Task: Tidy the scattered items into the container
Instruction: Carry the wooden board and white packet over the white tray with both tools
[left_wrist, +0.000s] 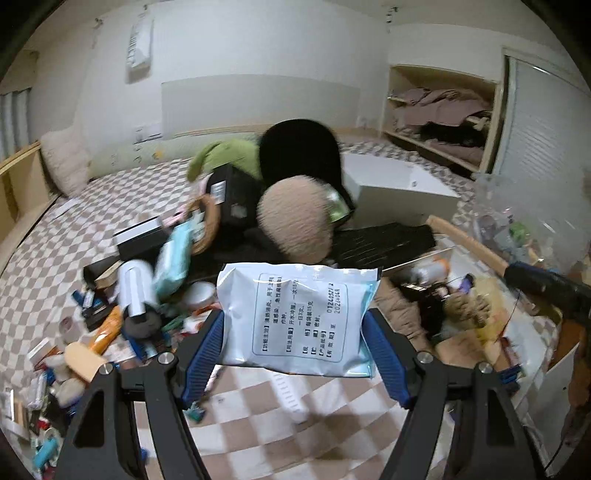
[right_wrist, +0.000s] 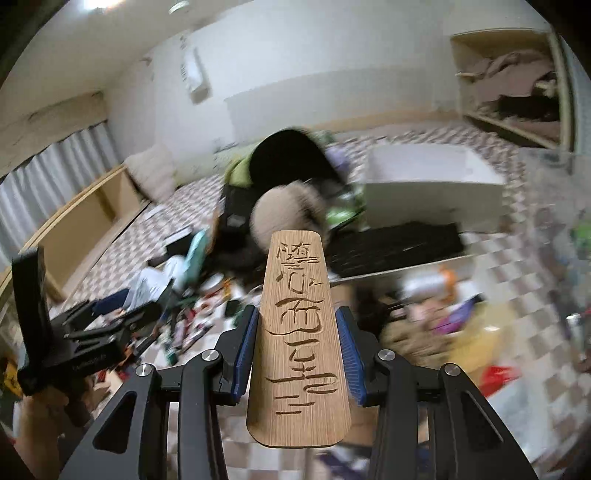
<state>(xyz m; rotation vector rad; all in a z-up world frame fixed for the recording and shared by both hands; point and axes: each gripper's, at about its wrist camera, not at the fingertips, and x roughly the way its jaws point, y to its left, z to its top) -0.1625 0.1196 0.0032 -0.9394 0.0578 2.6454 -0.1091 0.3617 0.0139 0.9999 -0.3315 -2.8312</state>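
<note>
Wooden paddle (right_wrist: 298, 332) clamped w/ right fingers (right_wrist: 245, 343), edges overhanging.

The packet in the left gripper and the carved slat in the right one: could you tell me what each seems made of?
The white packet looks like glossy plastic or foil film: it shines, creases and has sealed edges. The carved slat looks like pale bamboo or wood, matte, with fine straight grain and characters cut into it; which of the two I cannot tell.

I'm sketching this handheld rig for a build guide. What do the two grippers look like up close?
Both match: the left gripper and right gripper have matte black angular linkage arms with triangular cut-outs, round silver pivot bolts, and ribbed blue pads lining the jaws. No cables or sleeves are visible.
</note>
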